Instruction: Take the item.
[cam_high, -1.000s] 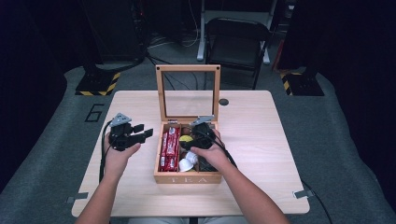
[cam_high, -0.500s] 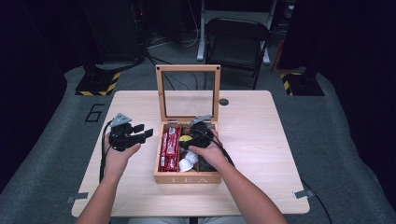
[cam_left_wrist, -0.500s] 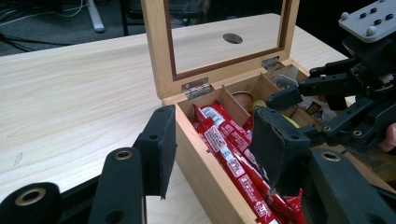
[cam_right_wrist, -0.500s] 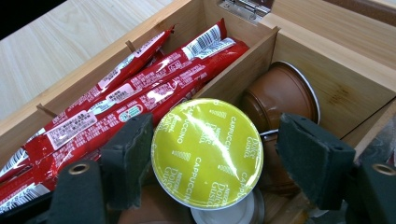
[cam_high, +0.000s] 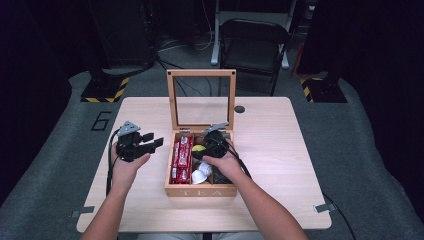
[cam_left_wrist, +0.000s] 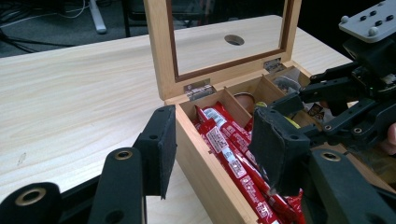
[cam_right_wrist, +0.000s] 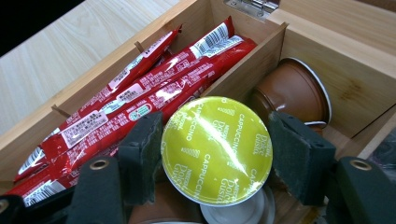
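Note:
A wooden tea box (cam_high: 200, 191) stands open on the table, its glass lid (cam_high: 201, 100) upright. Red sachets (cam_right_wrist: 140, 102) fill its left compartment. The middle compartment holds a yellow-lidded cappuccino capsule (cam_right_wrist: 217, 149) lying over a brown capsule (cam_right_wrist: 292, 93) and a white one (cam_high: 200, 175). My right gripper (cam_right_wrist: 215, 154) reaches down into that compartment; its jaws have just been closing and the pads now touch both sides of the yellow capsule (cam_high: 199, 148). My left gripper (cam_high: 152, 142) hovers left of the box, jaws apart and empty, pointing at the box's left wall (cam_left_wrist: 210, 172).
The box sits mid-table on a light wooden tabletop (cam_high: 280, 150) with a round cable hole (cam_high: 239, 109) behind it. Dark packets lie in the box's right compartment (cam_high: 222, 175). A folding chair (cam_high: 252, 45) stands beyond the far edge.
Both hands stay where they were. The right gripper's jaws look narrower over the middle compartment than a second ago.

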